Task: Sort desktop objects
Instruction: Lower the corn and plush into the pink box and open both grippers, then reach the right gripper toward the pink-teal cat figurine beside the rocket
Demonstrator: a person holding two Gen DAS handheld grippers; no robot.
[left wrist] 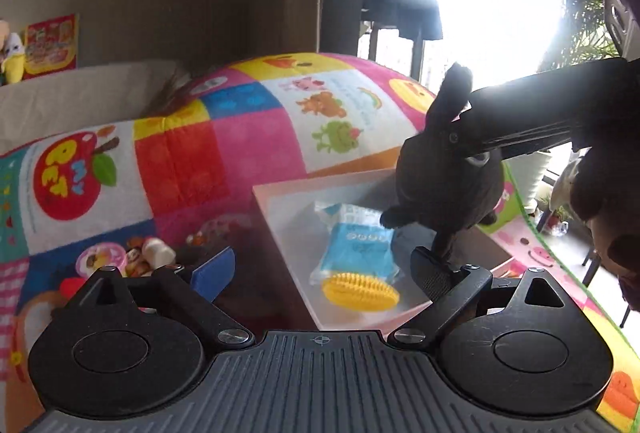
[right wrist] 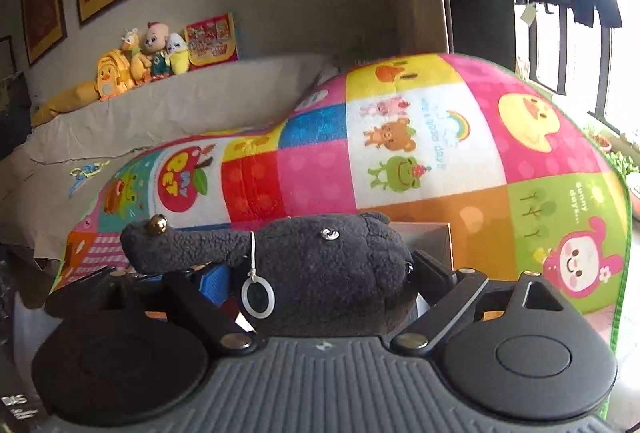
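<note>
The right gripper is closed around a dark grey plush toy, pinched across its fat body between the blue-padded finger and the black one. The toy's long end, tipped with a small gold bell, is stuck out to the left, and a white ring is hung from it on a string. Most of what lies under the toy is blocked by it; only a corner of a box can be made out just behind the toy.

From the left wrist view, the same toy is seen dangling above a pale pink tray, held by the right gripper coming in from the right edge. The left gripper is spread wide with nothing between its fingers, just short of the toy's lower end. In the tray, right below the toy, a blue packet and a yellow ribbed toy are lying; the packet's print is too small to be read.

Behind the toy, a patchwork blanket is spread, with "MY PET" on an apple, "sunny days…" and roughly "have a good day!!" printed on it. The window glare washes out the top right.
</note>
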